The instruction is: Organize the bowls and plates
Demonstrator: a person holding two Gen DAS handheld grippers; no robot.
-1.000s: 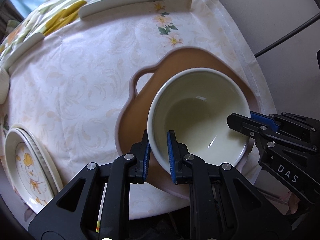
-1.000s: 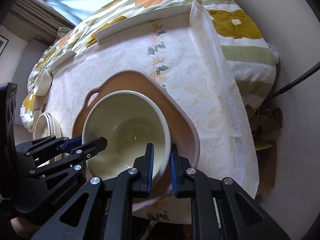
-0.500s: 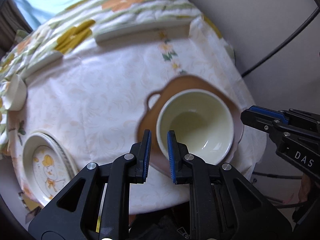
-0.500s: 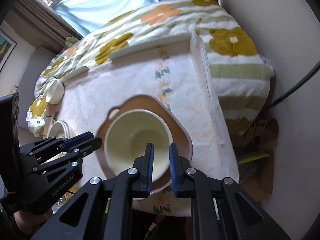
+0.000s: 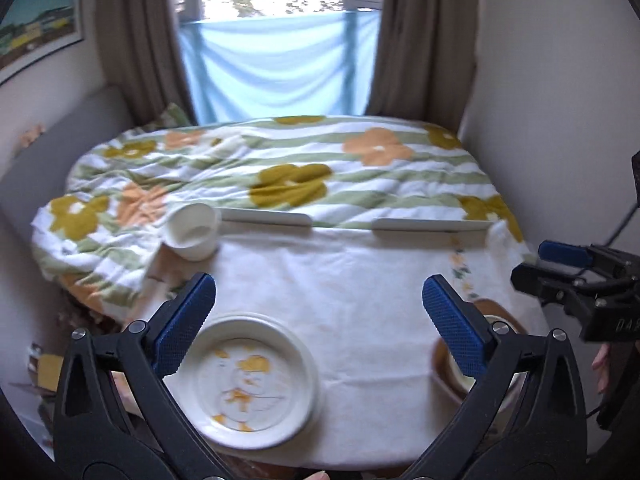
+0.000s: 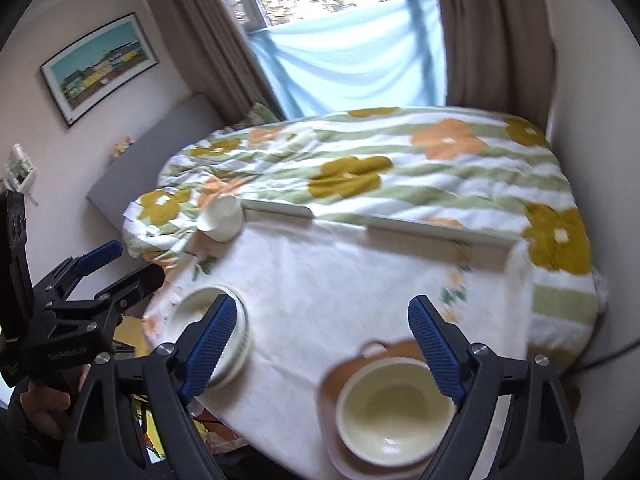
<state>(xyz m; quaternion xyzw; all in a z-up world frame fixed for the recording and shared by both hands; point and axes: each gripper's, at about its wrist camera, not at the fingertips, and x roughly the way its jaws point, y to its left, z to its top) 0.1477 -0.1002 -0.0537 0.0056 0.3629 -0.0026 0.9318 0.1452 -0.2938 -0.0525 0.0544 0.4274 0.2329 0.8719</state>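
Left hand-held gripper (image 5: 319,312): jaws spread wide, empty, above the worktop (image 5: 360,280). Right hand-held gripper (image 6: 322,336): jaws likewise apart, empty. Cream bowl (image 6: 394,404) sits inside the brown handled dish (image 6: 332,380) at 5 o'clock on the worktop. Stacked printed plates (image 5: 250,376) lie at 7 o'clock. White cup (image 5: 192,230) lies tipped at 11 o'clock.

On the table (image 6: 340,280), the bowl (image 6: 394,412) sits in the tray (image 6: 332,384), right of the stacked plates (image 6: 240,336).
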